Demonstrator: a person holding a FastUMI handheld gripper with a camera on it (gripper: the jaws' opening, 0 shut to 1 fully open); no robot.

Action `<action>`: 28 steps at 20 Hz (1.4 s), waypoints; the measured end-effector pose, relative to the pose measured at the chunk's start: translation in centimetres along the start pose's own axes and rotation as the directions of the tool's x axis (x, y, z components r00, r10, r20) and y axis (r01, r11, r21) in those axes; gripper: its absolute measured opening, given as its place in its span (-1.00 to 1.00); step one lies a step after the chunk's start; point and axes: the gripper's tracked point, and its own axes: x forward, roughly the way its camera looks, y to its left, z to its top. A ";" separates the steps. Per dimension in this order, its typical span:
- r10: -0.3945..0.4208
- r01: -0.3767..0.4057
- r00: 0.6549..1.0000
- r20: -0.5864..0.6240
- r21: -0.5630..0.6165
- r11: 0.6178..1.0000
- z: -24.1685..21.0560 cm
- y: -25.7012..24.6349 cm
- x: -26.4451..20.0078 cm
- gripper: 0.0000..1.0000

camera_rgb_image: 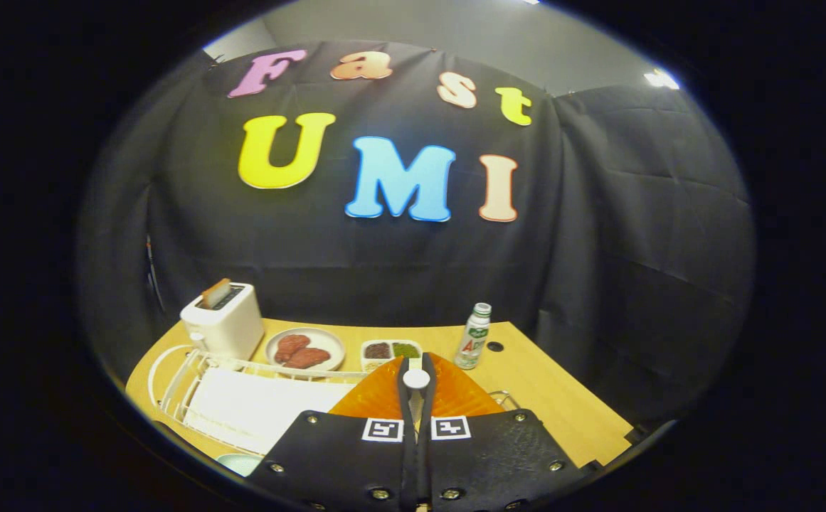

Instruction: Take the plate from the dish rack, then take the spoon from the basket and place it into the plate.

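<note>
My gripper (416, 380) is shut on the rim of an orange plate (377, 395). The plate fans out to both sides of the closed fingers and is held up above the table. The white wire dish rack (192, 384) lies to the left of the fingers, just below and beside the plate, with a white mat in its bottom.
Beyond the rack stand a white toaster (222, 320) with toast in it, a white plate of brown meat pieces (306, 348), a small divided dish (391, 350) and a small bottle (474, 336). The wooden table (555, 405) stretches right. A pale round item (238, 462) sits at the rack's near corner.
</note>
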 end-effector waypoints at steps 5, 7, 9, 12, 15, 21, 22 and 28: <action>0.181 -0.181 0.983 -0.017 0.005 0.984 -1.9 8.6 -5.4 -1.00; 0.231 -0.231 0.972 -0.032 0.004 0.973 -3.1 11.2 -6.9 -1.00; 0.268 -0.269 0.962 -0.052 -0.008 0.963 -4.4 13.3 -8.1 -1.00; 0.305 -0.307 0.948 -0.087 -0.012 0.952 -7.0 15.8 -9.1 -1.00; 0.312 -0.312 0.942 -0.123 0.021 0.950 -9.8 17.2 -9.4 -1.00; 0.323 -0.310 0.929 -0.180 0.096 0.946 -14.4 18.6 -9.1 -1.00; 0.324 -0.311 0.933 -0.157 0.102 0.945 -14.0 18.4 -8.8 -0.99; 0.304 -0.284 0.939 -0.161 0.137 0.949 -14.5 16.9 -8.3 -0.80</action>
